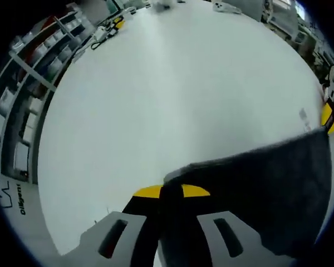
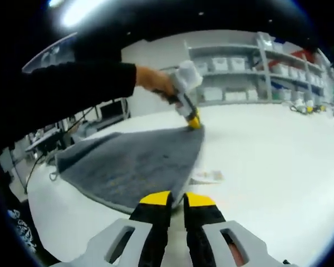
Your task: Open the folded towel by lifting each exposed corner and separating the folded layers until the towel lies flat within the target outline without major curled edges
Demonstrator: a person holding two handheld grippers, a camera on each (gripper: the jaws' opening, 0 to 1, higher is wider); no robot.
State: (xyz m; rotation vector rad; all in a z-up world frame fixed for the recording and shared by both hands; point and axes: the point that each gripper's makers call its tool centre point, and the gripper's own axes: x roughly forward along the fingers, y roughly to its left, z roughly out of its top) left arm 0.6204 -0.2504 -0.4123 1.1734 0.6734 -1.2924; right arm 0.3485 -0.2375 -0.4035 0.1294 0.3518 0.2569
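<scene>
At lower left of the left gripper view, partial lettering near the table (image 1: 172, 100) edge is unreadable. The left gripper (image 1: 171, 192) is clamped on the grey towel (image 1: 256, 183), lower right. In the right gripper view, the right gripper (image 2: 177, 198) nearly closed, towel centre-left, shelving (image 2: 250, 69) behind.

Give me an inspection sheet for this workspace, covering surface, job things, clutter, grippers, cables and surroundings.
Surface: white table, broad and bare in places.
Job's things: grey towel, partly spread, one corner raised off the table.
Clutter: small paper slip beside the towel edge.
Grippers: left gripper shut on the raised towel corner; right gripper jaws close together, holding nothing visible, near the towel's near edge.
Cables: dark cables hanging at the table's far left edge.
Surroundings: shelving with white bins; a person's dark sleeve.
</scene>
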